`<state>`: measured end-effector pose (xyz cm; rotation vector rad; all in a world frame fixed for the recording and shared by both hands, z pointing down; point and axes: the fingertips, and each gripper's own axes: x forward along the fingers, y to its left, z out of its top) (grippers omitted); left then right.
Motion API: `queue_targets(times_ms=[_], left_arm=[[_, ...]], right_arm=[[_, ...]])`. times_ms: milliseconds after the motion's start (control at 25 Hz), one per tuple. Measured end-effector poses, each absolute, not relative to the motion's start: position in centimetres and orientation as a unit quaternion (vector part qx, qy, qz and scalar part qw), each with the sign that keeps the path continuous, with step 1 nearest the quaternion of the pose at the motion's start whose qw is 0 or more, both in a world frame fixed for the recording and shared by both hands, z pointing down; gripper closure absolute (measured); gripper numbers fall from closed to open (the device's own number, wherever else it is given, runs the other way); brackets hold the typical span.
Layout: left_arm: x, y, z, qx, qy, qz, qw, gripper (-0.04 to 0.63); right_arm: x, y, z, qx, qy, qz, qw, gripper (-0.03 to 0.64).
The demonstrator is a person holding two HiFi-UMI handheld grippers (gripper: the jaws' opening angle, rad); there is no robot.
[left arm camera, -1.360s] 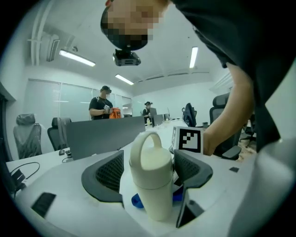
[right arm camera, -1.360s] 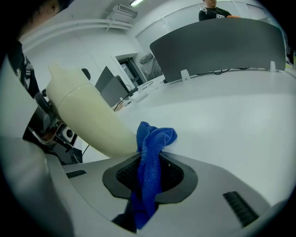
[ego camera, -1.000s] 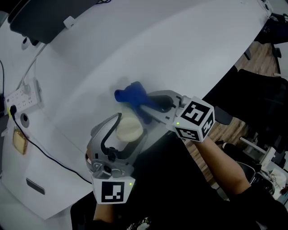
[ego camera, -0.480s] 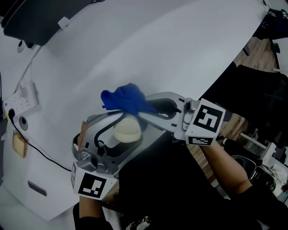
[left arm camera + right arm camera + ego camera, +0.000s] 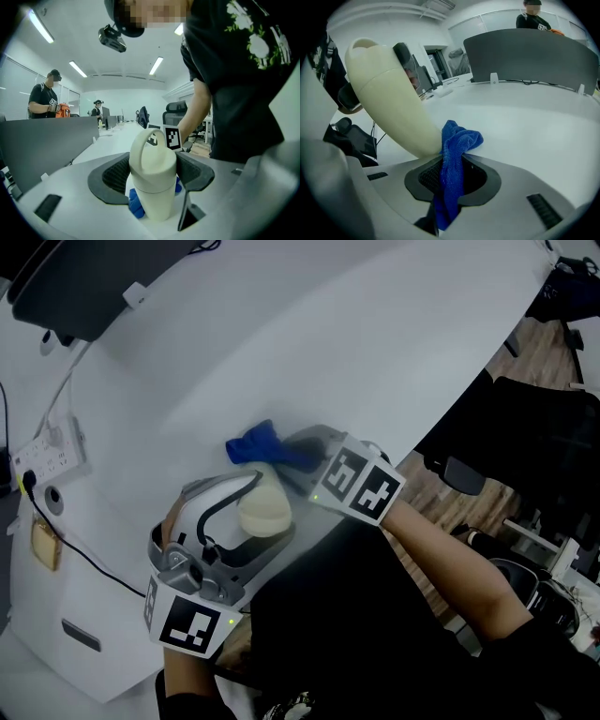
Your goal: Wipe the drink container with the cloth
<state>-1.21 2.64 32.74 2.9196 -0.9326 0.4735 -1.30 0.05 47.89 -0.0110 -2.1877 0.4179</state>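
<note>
left gripper view puts the drink container (image 5: 153,187) right in the middle: a cream tumbler with a domed lid and a loop handle over the top. it sits between the two dark ribbed pads (image 5: 114,174) of the left gripper (image 5: 262,517), whose jaws stand wide and are closed onto its sides, so the container is held there. from the head view it hangs over the near edge of the white table (image 5: 394,343), just in front of the person's body; i cannot tell whether its base rests on anything.

the cloth (image 5: 459,140), a bright blue towelling rag, is pinched in the right gripper (image 5: 453,180), whose jaws are nearly together on it. its bunched top sticks out past the jaw tips and touches the lower side of the container, which leans across the right gripper view. from the left gripper's side a bit of blue shows behind the tumbler's base.

the right gripper comes in from the far side of the container, its marker cube (image 5: 356,486) just beside the tumbler. the left gripper's marker cube (image 5: 192,626) is nearest the person.

further out on the table's left lie a white power strip (image 5: 47,442) and a black cable (image 5: 103,568). a grey partition (image 5: 534,51) stands along the far side of the table, and other people (image 5: 47,98) stand beyond it under ceiling strip lights.
</note>
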Motion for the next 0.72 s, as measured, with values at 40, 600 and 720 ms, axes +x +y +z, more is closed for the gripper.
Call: queue_targets(times_ms=[40,600,720], left_arm=[[-1.3,2.9,32.7,0.94,-0.301,0.159,0.023,0.298],[-2.5,2.0,31.4,0.758,-0.64,0.12,0.045,0.265],[-2.9,1.3,31.2,0.768,-0.627,0.127,0.035,0.302]], right_arm=[[-1.3,0.1,47.9,-0.002,-0.882,0.169,0.44,0.554],[-1.3,-0.2,47.9,0.031,-0.891,0.178,0.417,0.546],[-1.1,-0.2,47.5,0.042,-0.892,0.19,0.409,0.546]])
